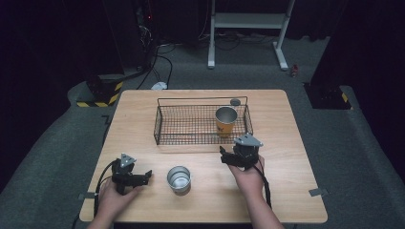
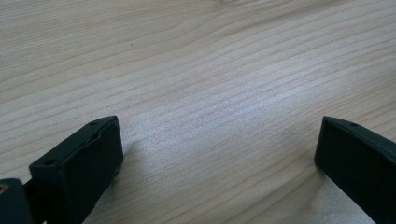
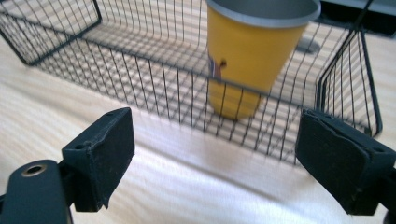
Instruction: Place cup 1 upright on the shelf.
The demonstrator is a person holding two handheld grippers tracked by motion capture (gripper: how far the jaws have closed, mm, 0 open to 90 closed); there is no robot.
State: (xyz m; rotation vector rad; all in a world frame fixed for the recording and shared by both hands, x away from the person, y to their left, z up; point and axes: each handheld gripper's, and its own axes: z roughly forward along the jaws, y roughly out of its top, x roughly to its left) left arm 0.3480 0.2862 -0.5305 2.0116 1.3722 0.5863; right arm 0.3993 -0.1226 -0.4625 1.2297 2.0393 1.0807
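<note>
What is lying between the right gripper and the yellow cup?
In the right gripper view, the wire basket front wall stands between the right gripper and the yellow cup; before it, bare table.

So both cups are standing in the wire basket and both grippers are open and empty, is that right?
Not quite. Only the yellow cup stands in the wire basket; the high view shows the silver cup on the table, between the grippers. The left gripper and right gripper are indeed open and empty.

Lab/test rig: wooden table (image 1: 143, 200) on grey carpet (image 1: 43, 157), black curtains, hazard-striped base (image 1: 98, 98), floor cables (image 1: 160, 64), white stand frame (image 1: 248, 21).
</note>
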